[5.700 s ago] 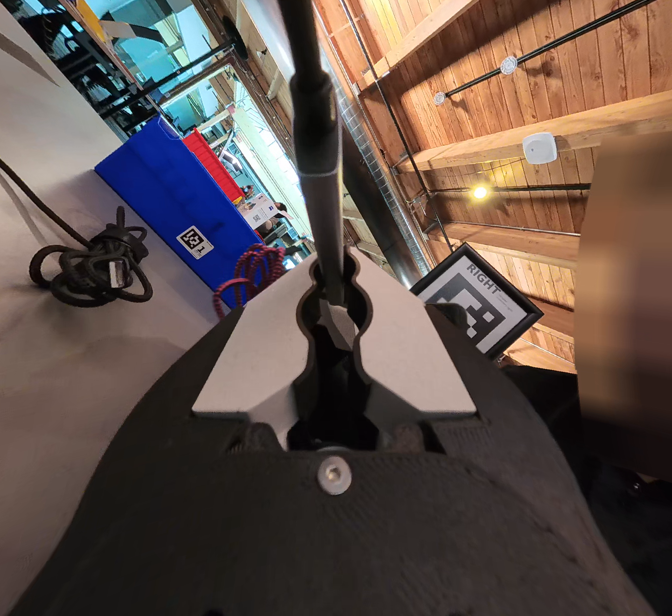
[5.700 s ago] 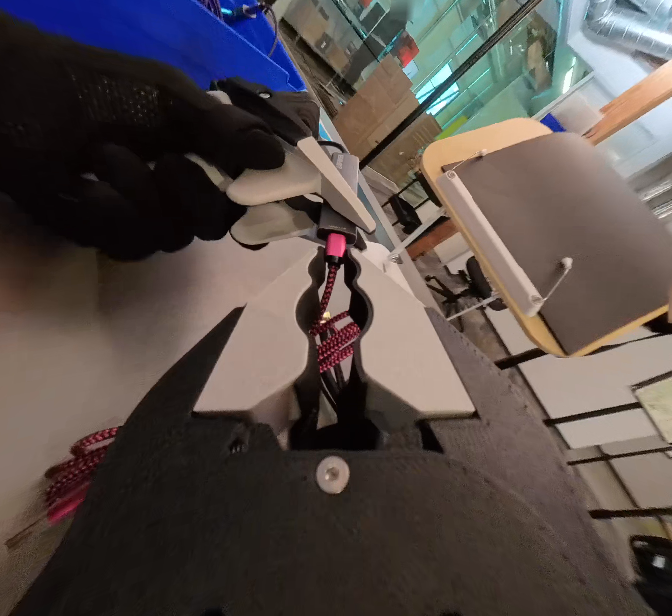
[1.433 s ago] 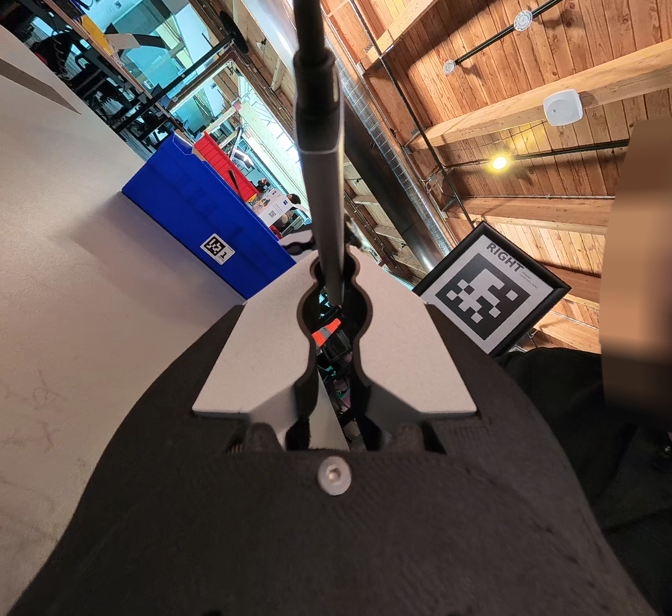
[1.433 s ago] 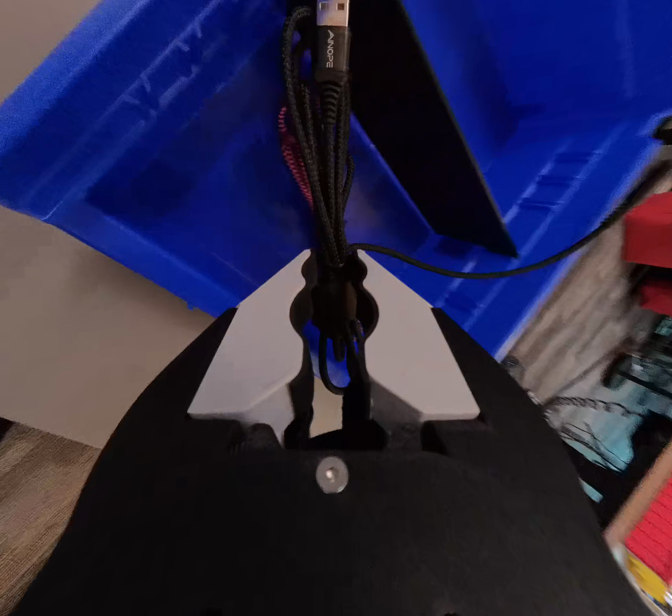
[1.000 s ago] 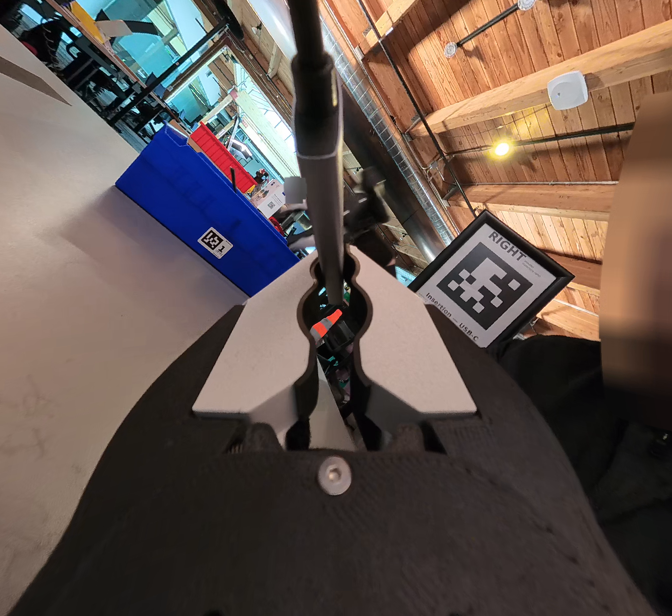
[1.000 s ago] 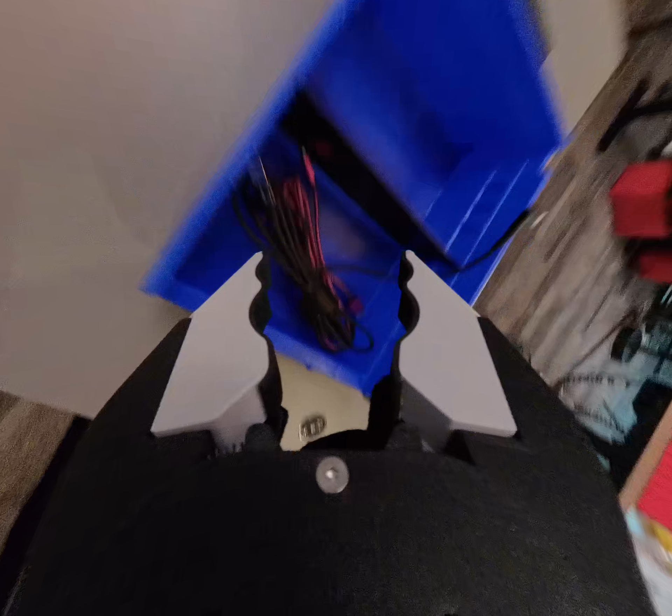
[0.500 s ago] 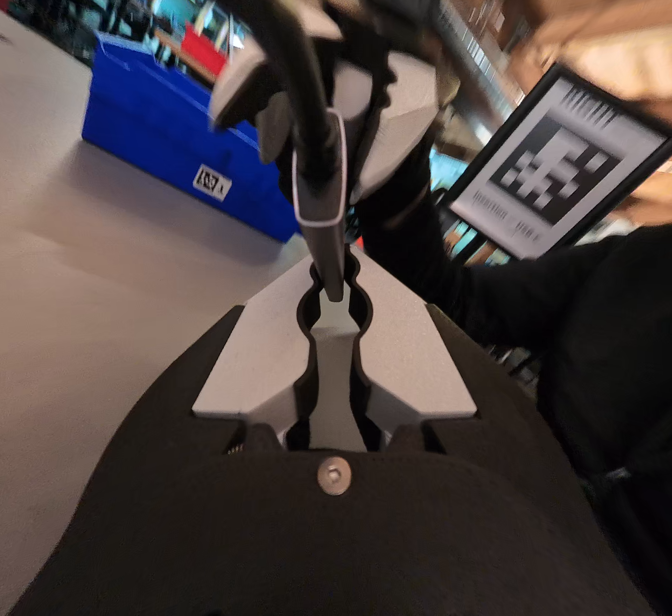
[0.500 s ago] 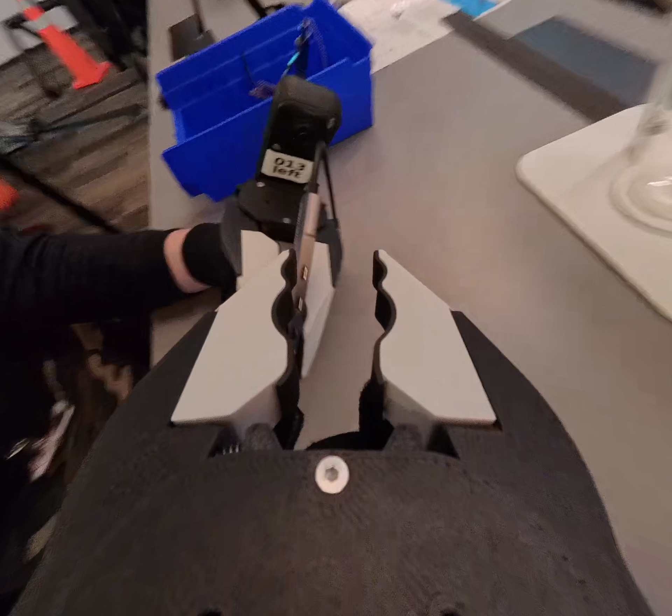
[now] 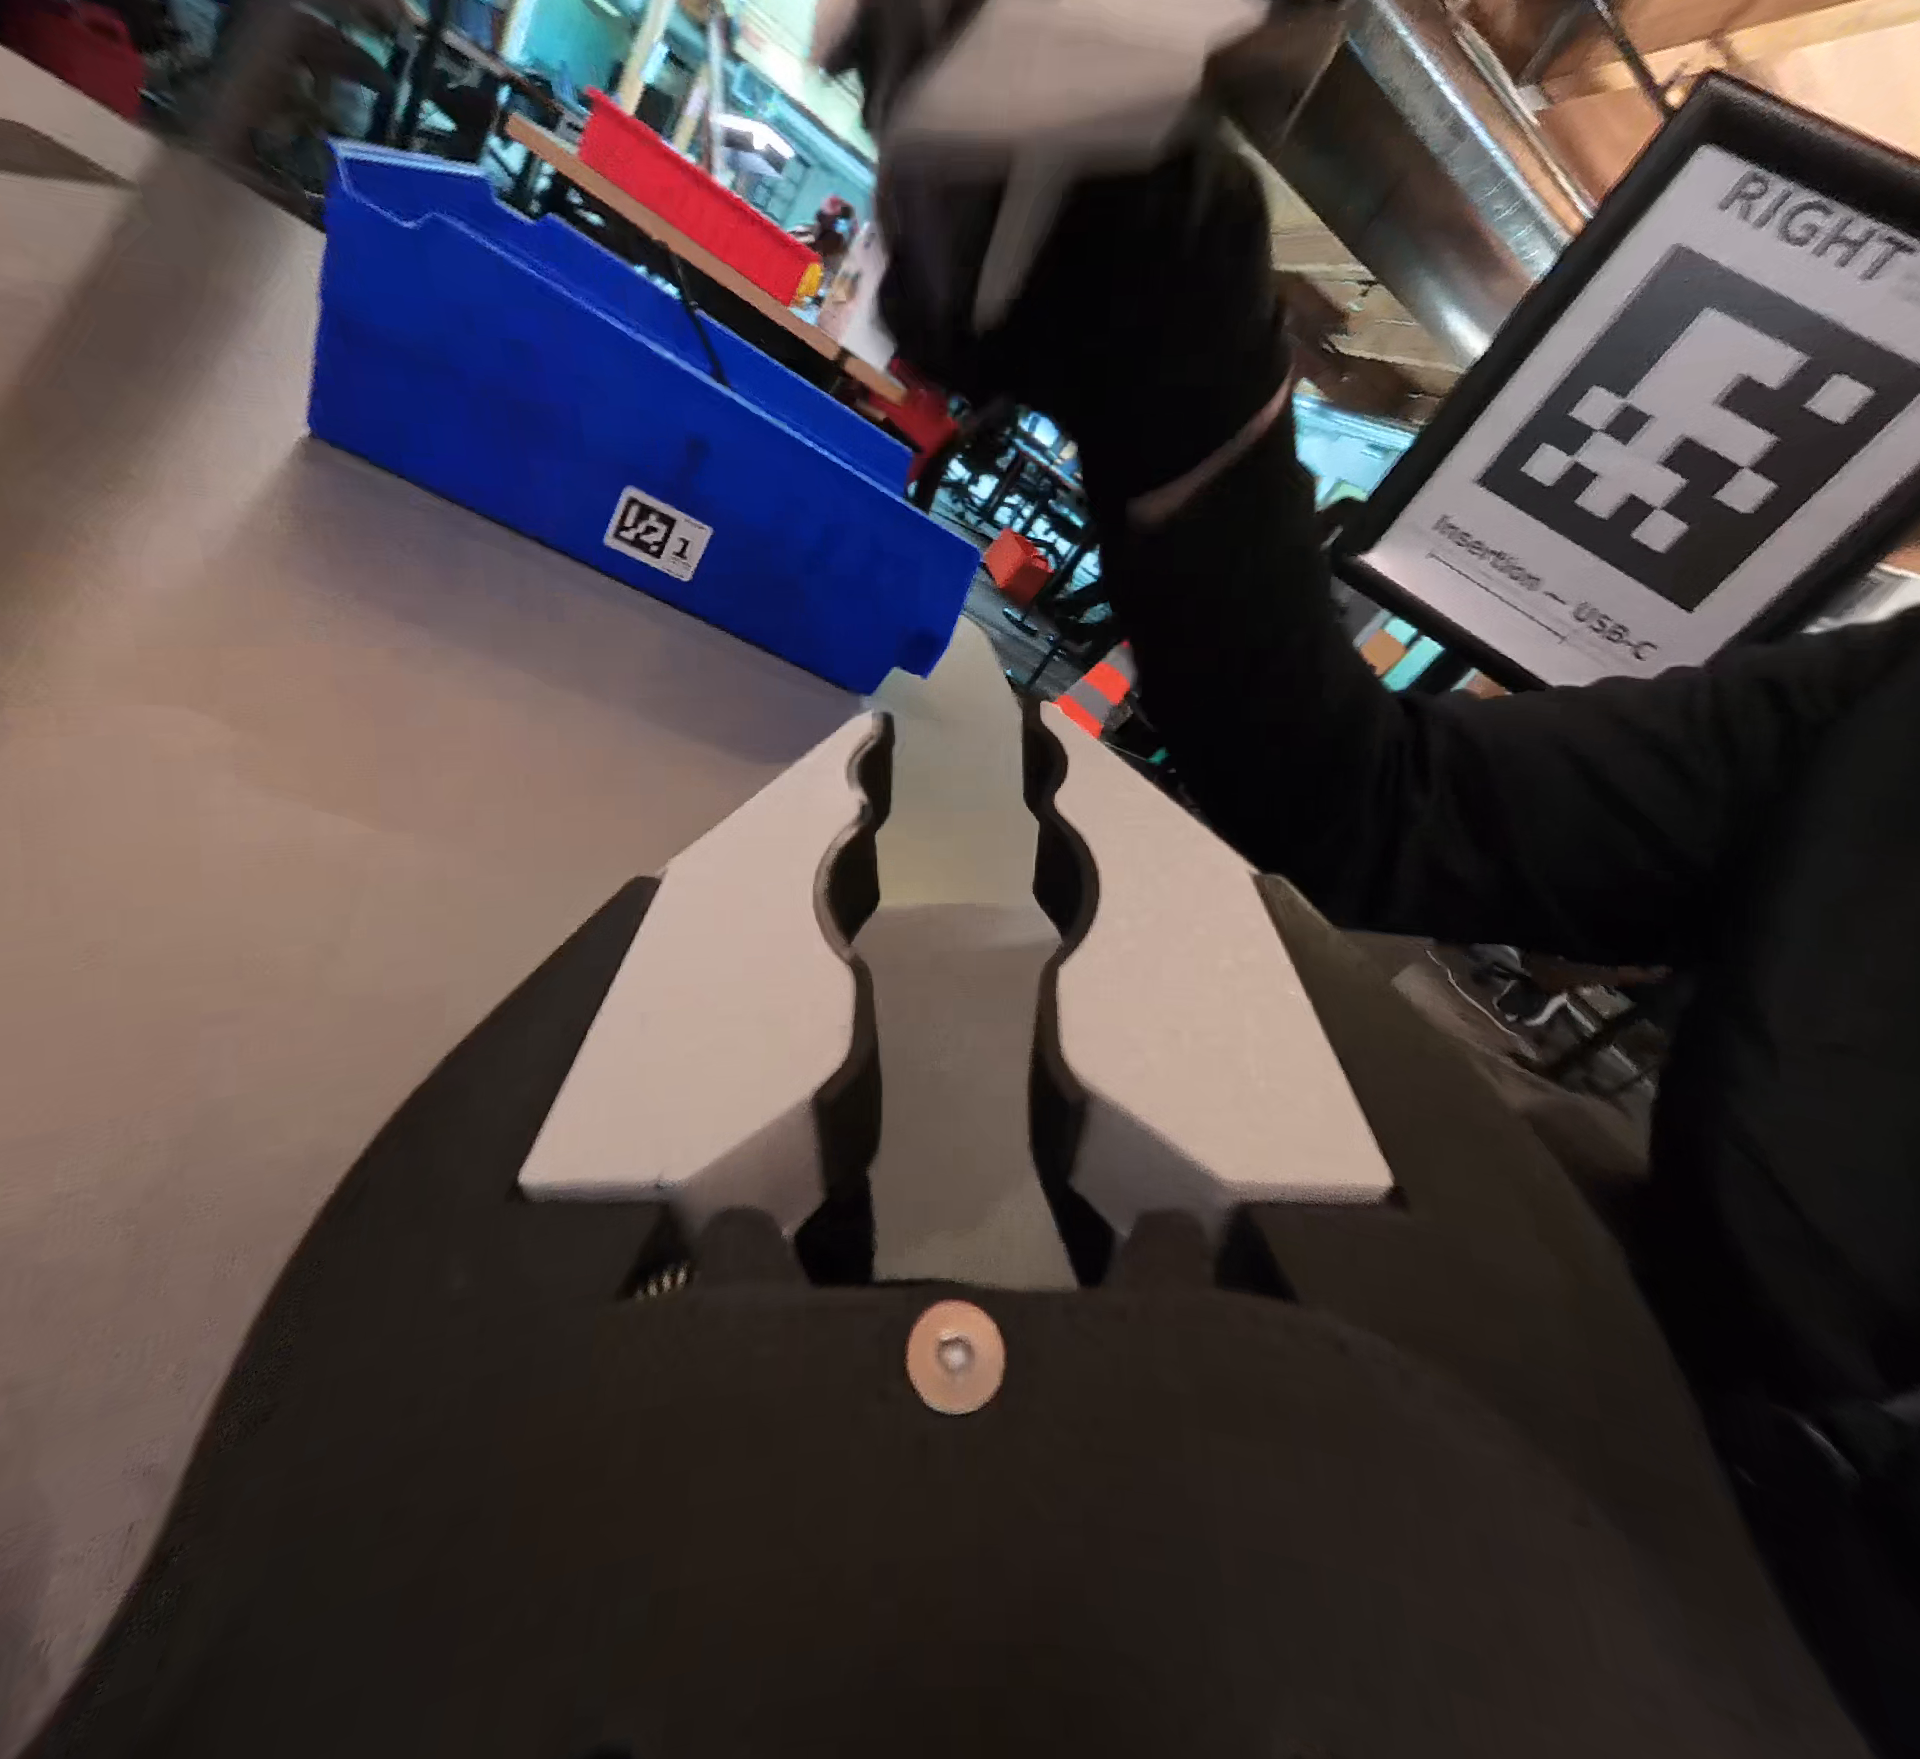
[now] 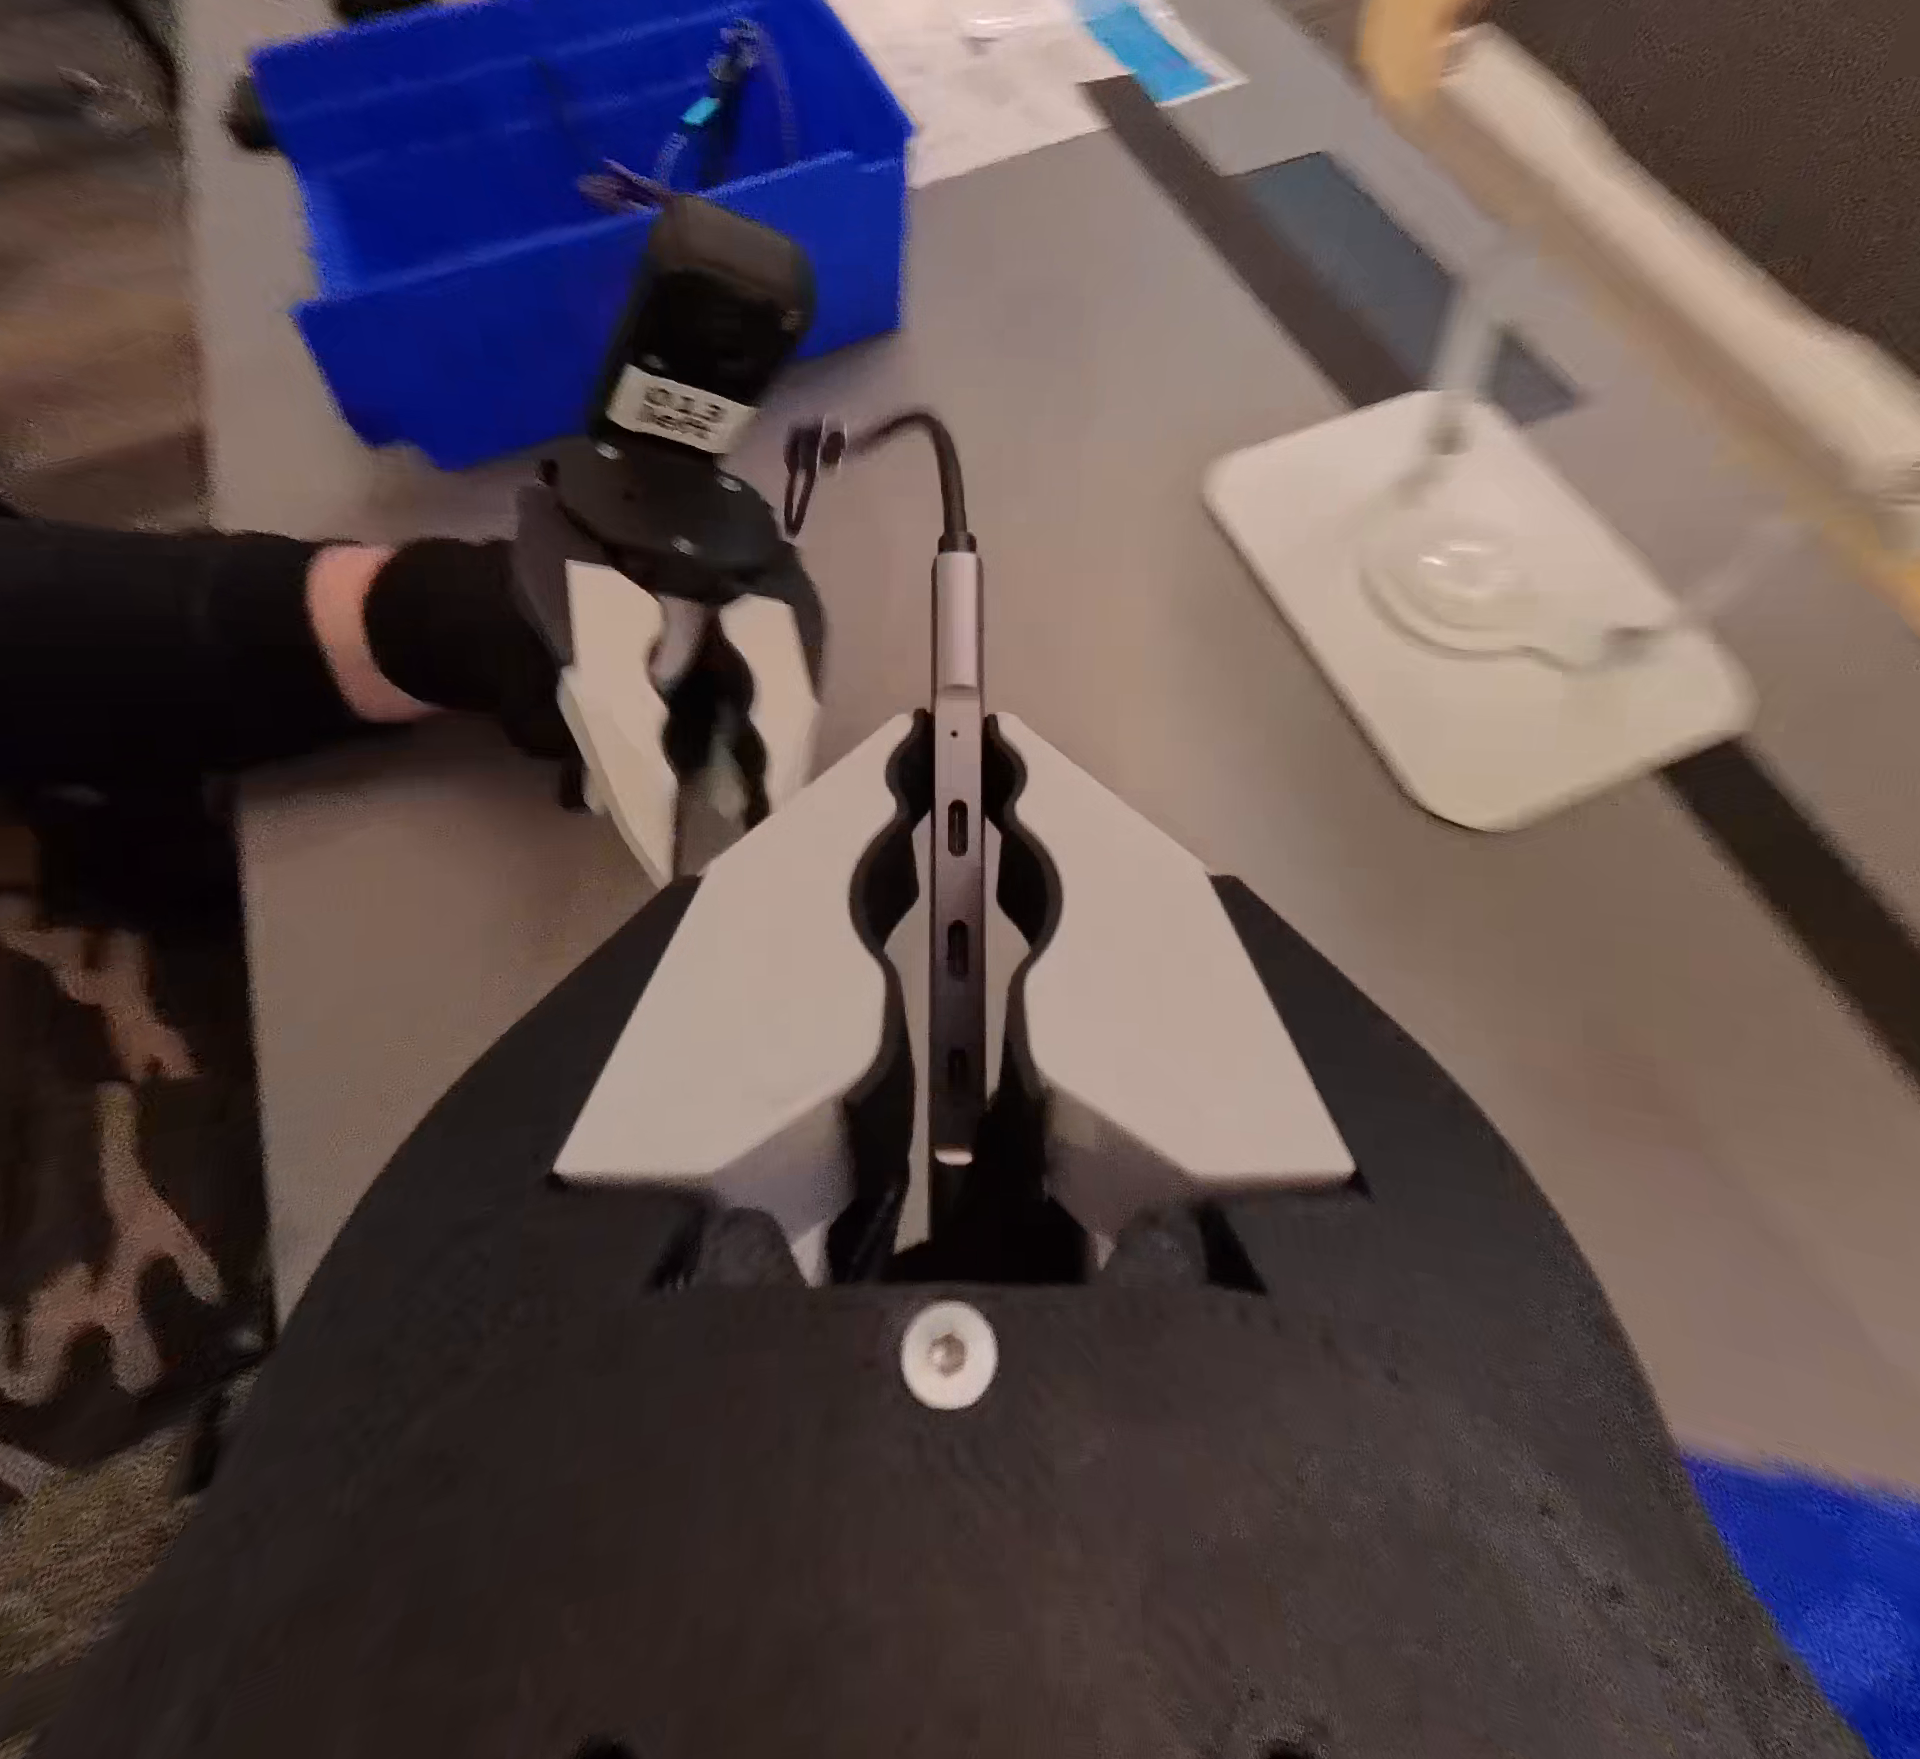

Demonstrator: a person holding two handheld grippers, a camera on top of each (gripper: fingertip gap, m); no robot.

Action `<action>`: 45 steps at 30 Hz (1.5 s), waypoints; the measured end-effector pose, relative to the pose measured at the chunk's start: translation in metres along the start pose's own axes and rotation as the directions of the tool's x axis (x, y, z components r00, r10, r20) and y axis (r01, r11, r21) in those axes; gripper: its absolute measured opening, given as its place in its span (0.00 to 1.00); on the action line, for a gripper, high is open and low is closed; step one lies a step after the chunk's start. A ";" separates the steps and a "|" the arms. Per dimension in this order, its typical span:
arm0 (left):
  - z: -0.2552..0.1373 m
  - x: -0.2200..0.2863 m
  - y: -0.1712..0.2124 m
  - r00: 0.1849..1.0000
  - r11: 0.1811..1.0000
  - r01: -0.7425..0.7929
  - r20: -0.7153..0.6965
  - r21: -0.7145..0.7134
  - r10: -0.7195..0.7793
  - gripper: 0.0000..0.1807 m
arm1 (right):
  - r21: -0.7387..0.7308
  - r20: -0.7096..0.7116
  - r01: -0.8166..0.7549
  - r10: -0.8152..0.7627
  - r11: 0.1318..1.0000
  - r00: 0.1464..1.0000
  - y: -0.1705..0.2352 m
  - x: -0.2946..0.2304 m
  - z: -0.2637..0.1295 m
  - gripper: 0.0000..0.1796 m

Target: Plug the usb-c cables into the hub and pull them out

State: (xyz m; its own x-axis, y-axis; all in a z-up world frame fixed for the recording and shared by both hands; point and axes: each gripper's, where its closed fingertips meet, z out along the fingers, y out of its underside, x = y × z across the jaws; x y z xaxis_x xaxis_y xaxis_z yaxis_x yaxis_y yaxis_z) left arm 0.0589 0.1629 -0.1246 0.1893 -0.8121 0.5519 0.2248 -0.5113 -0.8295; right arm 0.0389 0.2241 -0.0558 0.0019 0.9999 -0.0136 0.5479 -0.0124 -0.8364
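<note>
Hub [image 10: 957,888] passed to right tongs [image 10: 954,722], lengthwise forward.

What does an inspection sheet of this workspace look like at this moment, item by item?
Surface: grey table, mostly bare.
Job's things: grey hub held edge-up in the right gripper, ports empty.
Clutter: blue bin with loose cables inside; white paper; white stand base.
Grippers: right gripper shut on the hub; left gripper open, empty.
Cables: hub's own black cable curls onto the table; no cable plugged in.
Surroundings: framed marker sign, red bin, wooden ceiling, patterned carpet.
</note>
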 end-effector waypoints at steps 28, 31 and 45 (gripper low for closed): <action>-0.007 0.003 -0.011 0.996 0.995 0.064 -0.074 0.080 -0.058 0.11 | -0.706 -0.250 -0.138 -0.062 0.694 0.966 0.218 0.190 -0.151 0.04; -0.006 0.002 -0.010 0.996 0.995 0.067 -0.071 0.073 -0.062 0.11 | -0.720 -0.278 -0.188 -0.029 0.668 0.960 0.243 0.200 -0.137 0.04; -0.006 0.002 -0.011 0.996 0.994 0.069 -0.069 0.080 -0.064 0.12 | -0.712 -0.492 -0.298 -0.149 0.636 0.858 0.225 0.204 -0.162 0.43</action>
State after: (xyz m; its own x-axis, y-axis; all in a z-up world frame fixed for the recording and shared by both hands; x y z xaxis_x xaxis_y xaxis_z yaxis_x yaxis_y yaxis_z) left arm 0.0513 0.1656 -0.1148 0.1083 -0.7953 0.5965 0.3126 -0.5423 -0.7798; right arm 0.2987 0.4259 -0.1582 0.3317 0.8622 0.3828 0.9434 -0.3019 -0.1376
